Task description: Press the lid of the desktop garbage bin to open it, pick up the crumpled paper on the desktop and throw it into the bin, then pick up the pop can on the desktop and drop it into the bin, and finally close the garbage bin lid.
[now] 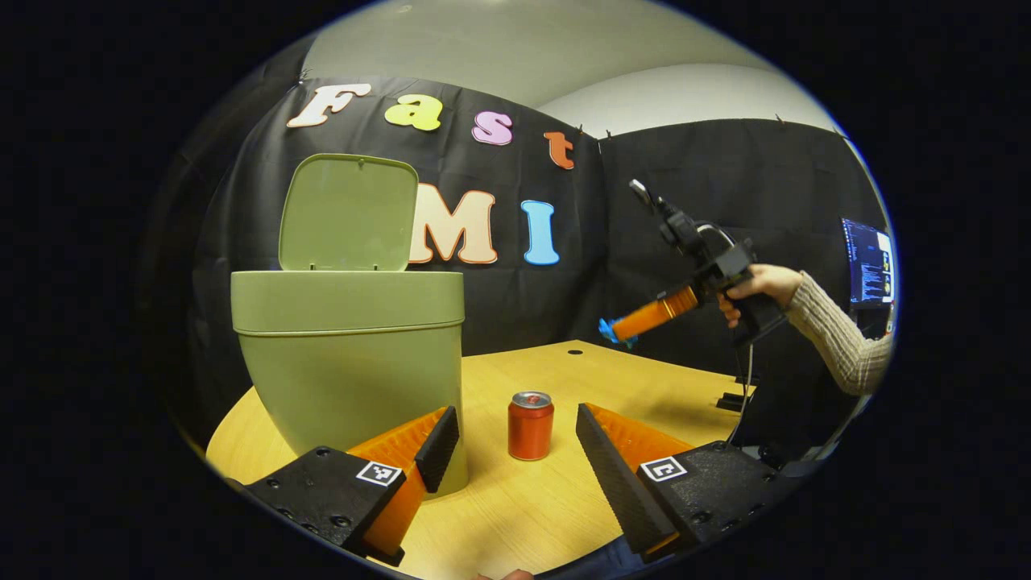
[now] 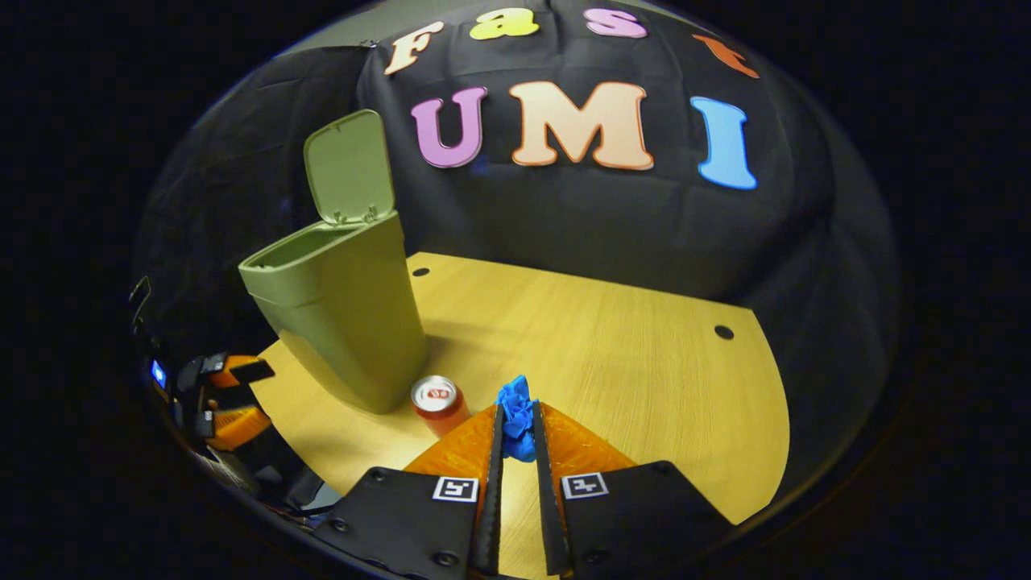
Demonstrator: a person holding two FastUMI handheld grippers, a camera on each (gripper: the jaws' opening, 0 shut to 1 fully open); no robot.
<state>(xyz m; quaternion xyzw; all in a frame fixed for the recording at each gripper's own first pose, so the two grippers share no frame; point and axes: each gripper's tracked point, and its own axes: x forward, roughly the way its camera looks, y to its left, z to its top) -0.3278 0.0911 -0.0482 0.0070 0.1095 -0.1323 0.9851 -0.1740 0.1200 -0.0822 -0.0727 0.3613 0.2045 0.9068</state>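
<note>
The green bin [image 1: 350, 362] stands at the left of the wooden table [image 1: 556, 499] with its lid [image 1: 348, 213] flipped up. A red pop can [image 1: 531, 425] stands upright just right of the bin, between and beyond the tips of my left gripper [image 1: 511, 439], which is open and low over the table. In the right gripper view my right gripper [image 2: 517, 427] is shut on the blue crumpled paper [image 2: 515, 415], held high above the table. The bin [image 2: 338, 314] and the can [image 2: 436, 399] lie below it to the left. A hand holds the right gripper [image 1: 616, 330] in the air at the right.
The black cloth wall closes the back and right side of the table. A lit screen [image 1: 870, 262] stands at the far right. Small round holes [image 2: 723, 332] mark the tabletop. The table's right half is bare wood.
</note>
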